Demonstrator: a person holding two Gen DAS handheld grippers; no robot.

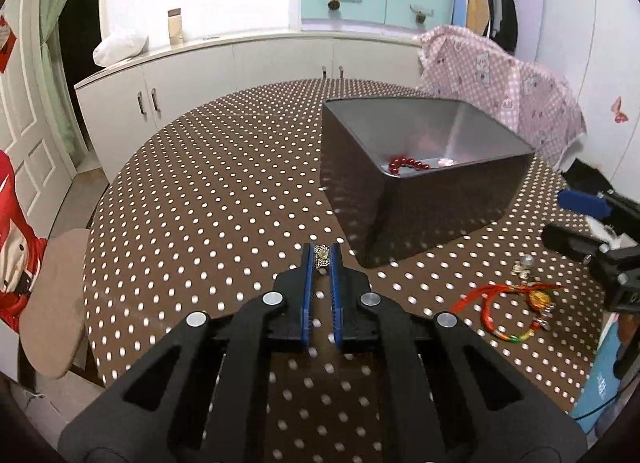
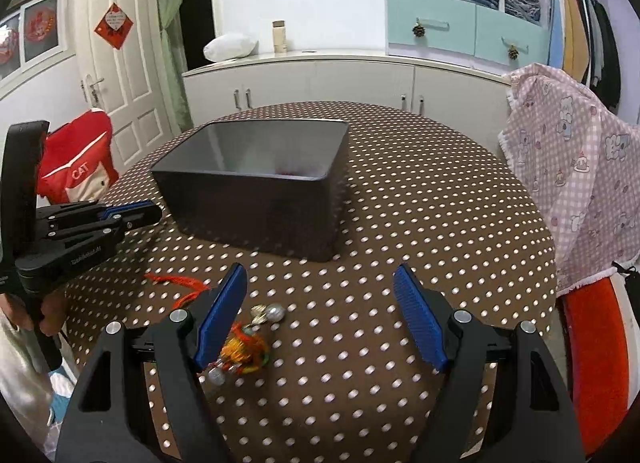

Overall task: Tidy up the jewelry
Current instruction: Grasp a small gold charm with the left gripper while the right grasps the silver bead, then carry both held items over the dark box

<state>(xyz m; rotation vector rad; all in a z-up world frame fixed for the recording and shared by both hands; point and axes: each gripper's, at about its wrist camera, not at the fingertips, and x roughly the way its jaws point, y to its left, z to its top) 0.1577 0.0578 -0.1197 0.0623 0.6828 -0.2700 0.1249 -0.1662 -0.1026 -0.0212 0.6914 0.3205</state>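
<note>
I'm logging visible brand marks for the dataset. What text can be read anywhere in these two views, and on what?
"CAT": white letters on the red garment by the door.
White lettering on the left claw arm: too blurred to read.
Red diamond door sign: characters too small to read.

Left gripper (image 1: 321, 257) was nearly closed, blue pads pinching a small silvery trinket (image 1: 322, 255) at the tips. Right gripper (image 2: 320, 283) was spread wide, holding nothing, angled downward.
</note>
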